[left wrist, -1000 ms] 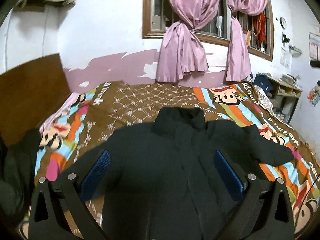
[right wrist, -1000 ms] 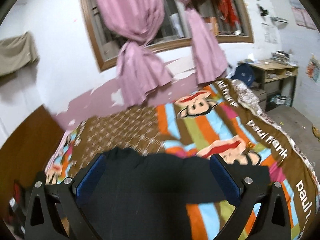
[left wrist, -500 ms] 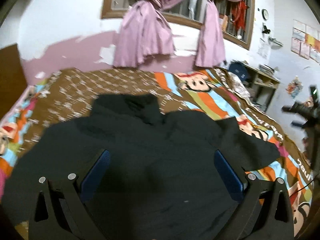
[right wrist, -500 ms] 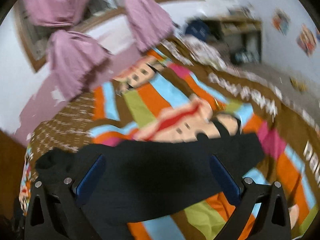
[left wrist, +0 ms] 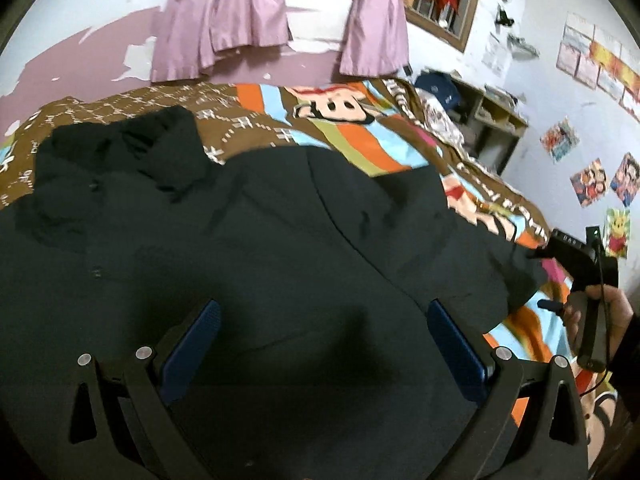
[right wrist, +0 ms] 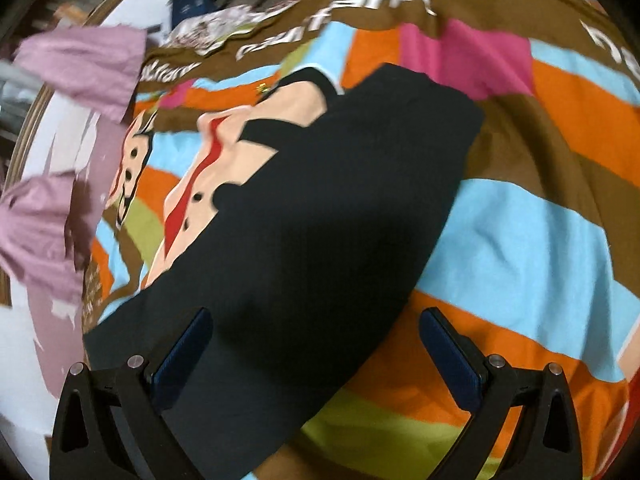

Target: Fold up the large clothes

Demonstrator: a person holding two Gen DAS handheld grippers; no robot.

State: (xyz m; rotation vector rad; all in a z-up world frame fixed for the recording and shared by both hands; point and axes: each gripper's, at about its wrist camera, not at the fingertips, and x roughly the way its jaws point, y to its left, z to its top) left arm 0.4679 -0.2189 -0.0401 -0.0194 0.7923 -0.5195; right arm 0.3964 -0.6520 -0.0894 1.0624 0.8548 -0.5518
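Observation:
A large black jacket (left wrist: 256,248) lies spread flat on a bed, collar (left wrist: 132,148) towards the far wall. My left gripper (left wrist: 320,344) is open and empty, hovering over the jacket's body. My right gripper (right wrist: 316,344) is open and empty above the jacket's right sleeve (right wrist: 352,184), whose cuff (right wrist: 436,100) points away over the blanket. The right gripper and the hand holding it also show at the right edge of the left wrist view (left wrist: 580,280), beside the sleeve end.
The bed carries a striped cartoon-monkey blanket (left wrist: 360,136) in brown, orange, blue and green. Pink curtains (left wrist: 224,28) hang on the window at the far wall. A wooden desk (left wrist: 492,120) with clutter stands right of the bed. Posters (left wrist: 592,180) cover the right wall.
Both grippers have moved down towards the jacket. The right gripper swung right and tilted down over the sleeve. The left view has turned rightward. Jaws stayed open.

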